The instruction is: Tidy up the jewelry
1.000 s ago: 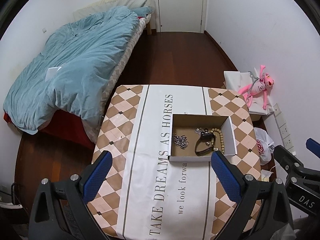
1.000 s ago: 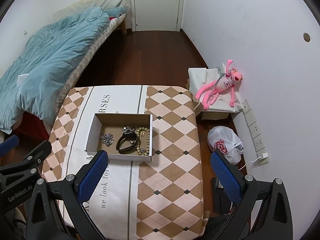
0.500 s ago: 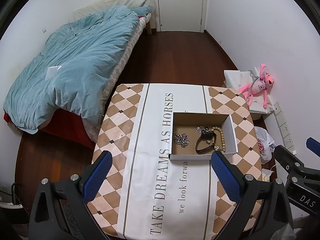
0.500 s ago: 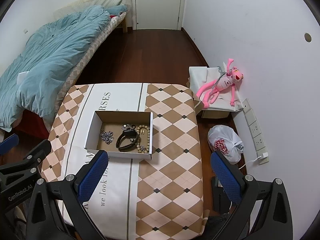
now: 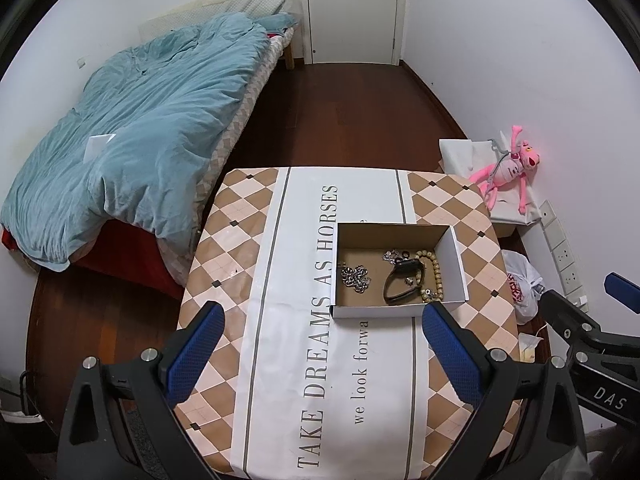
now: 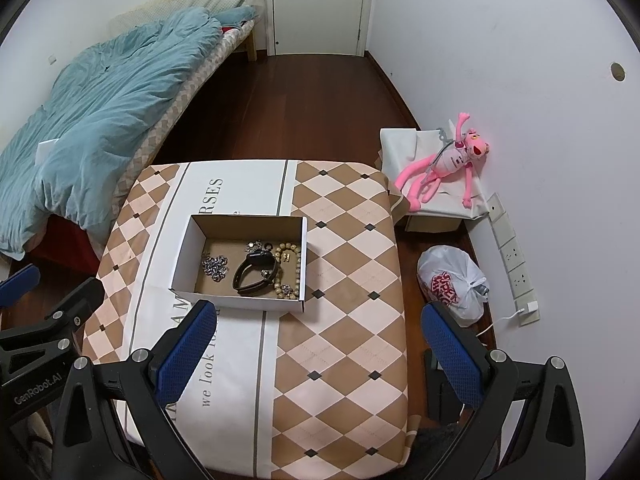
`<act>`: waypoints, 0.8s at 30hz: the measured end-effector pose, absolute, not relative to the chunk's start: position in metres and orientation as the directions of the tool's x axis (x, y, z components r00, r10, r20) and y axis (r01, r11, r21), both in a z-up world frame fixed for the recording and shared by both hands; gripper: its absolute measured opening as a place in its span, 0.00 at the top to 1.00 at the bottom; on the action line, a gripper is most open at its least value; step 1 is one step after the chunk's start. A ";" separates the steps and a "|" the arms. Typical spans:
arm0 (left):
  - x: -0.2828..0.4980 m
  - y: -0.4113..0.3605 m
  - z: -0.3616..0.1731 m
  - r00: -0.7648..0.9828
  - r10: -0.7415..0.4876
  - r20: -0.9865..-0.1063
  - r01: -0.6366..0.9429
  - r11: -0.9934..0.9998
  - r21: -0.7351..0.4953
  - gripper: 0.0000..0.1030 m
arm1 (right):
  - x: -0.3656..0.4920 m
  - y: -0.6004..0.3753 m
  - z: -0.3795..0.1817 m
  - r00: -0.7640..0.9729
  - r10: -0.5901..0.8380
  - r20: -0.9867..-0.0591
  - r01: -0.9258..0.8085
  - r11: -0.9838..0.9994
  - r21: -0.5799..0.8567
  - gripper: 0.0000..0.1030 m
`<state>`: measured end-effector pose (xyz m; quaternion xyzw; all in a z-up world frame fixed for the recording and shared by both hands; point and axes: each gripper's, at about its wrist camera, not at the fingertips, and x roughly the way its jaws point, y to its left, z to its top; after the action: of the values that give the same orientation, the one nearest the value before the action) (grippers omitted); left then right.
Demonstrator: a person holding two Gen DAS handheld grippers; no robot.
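Note:
An open cardboard box (image 5: pixel 452 256) (image 6: pixel 184 252) stands on the patterned table. Inside lie a silver chain (image 5: pixel 355 277) (image 6: pixel 215 266), a black watch (image 5: pixel 402 284) (image 6: pixel 254 272), a wooden bead bracelet (image 5: pixel 434 272) (image 6: pixel 294 264) and small silver pieces (image 5: pixel 394 256) (image 6: pixel 256 245). My left gripper (image 5: pixel 322 354) is open and empty, held above the table's near side, short of the box. My right gripper (image 6: pixel 320 350) is open and empty, near and to the right of the box.
The table (image 5: pixel 256 216) (image 6: pixel 352 240) has a diamond-pattern cloth. A bed with a blue duvet (image 5: pixel 152 120) stands to the left. A pink plush toy (image 6: pixel 448 164) lies on a low white box at the right, above a plastic bag (image 6: pixel 452 284) on the floor.
Both cameras have drifted slightly, so the box sits a little higher in the right view. Both grippers stay open and the jewelry in the box has not moved.

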<state>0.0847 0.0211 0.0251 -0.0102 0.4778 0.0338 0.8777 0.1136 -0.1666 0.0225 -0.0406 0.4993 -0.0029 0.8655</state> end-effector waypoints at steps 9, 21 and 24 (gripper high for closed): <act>0.085 0.021 0.026 0.542 0.048 -0.839 -0.070 0.997 0.012 0.02 | 0.113 -0.168 0.023 0.502 -0.045 -0.864 -0.035 0.997 -0.073 0.00; 0.083 0.019 0.028 0.541 0.041 -0.840 -0.065 0.998 0.007 0.02 | 0.114 -0.170 0.021 0.495 -0.049 -0.867 -0.034 0.997 -0.076 0.00; 0.083 0.018 0.027 0.538 0.041 -0.842 -0.064 0.998 0.008 0.02 | 0.113 -0.170 0.021 0.496 -0.048 -0.867 -0.034 0.997 -0.075 0.00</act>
<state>0.0834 0.0182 0.0274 -0.0117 0.4795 0.0300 0.8769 0.1134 -0.1701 0.0208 -0.0410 0.5021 -0.0040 0.8638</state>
